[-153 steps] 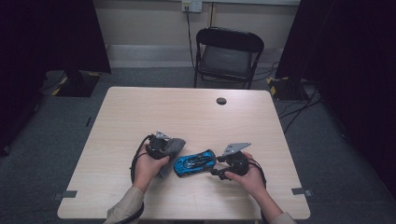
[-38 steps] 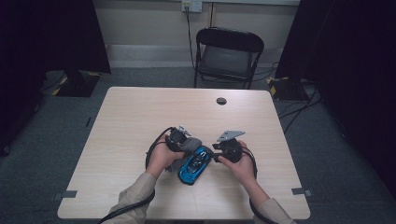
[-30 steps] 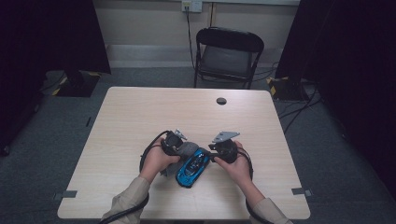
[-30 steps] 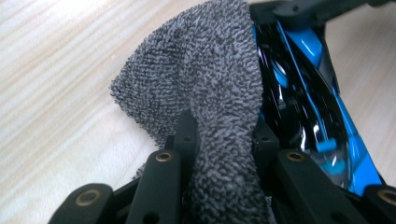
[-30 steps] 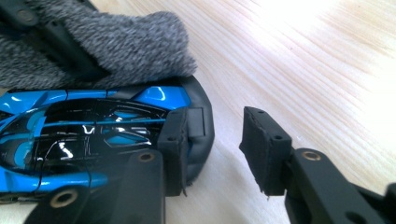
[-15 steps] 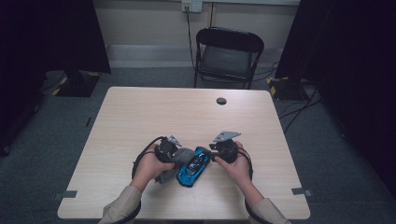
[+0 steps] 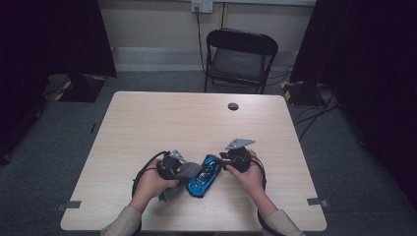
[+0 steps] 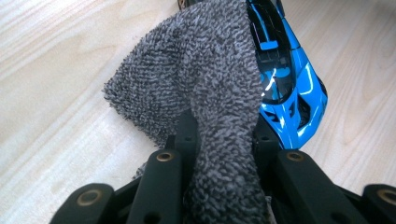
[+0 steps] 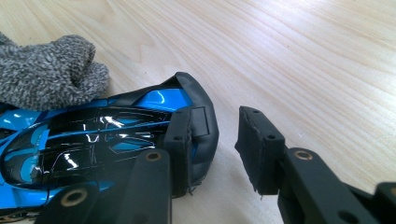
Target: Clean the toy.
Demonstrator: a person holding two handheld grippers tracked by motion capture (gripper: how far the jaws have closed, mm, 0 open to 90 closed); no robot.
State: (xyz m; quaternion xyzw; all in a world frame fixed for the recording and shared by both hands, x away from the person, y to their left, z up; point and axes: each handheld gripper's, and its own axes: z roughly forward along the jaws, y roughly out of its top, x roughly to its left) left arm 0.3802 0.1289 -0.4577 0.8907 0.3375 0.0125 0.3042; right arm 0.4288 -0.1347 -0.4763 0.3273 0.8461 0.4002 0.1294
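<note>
Blue toy car (image 7: 204,175) lies on the wooden worktop (image 7: 196,123) near the near edge, between the two hands, its length running diagonally from near-left to far-right.

Left tongs (image 7: 183,172): pressed together on a grey terry cloth (image 8: 205,88). In the left gripper view the cloth bunches up between the jaws and drapes forward, one fold lying against the car's side and covering part of its glossy black roof; the rest of the cloth rests on the worktop beside the car.

Right tongs (image 9: 215,140): not closed on anything. The jaws have just been narrowing, yet a clear gap remains. In the right gripper view one jaw rests against the car's dark rear end; the other stands free above bare worktop.

Elsewhere: a small dark round disc (image 7: 233,106) lies well apart on the far side of the worktop. A black folding chair (image 7: 239,56) stands beyond the far edge.
</note>
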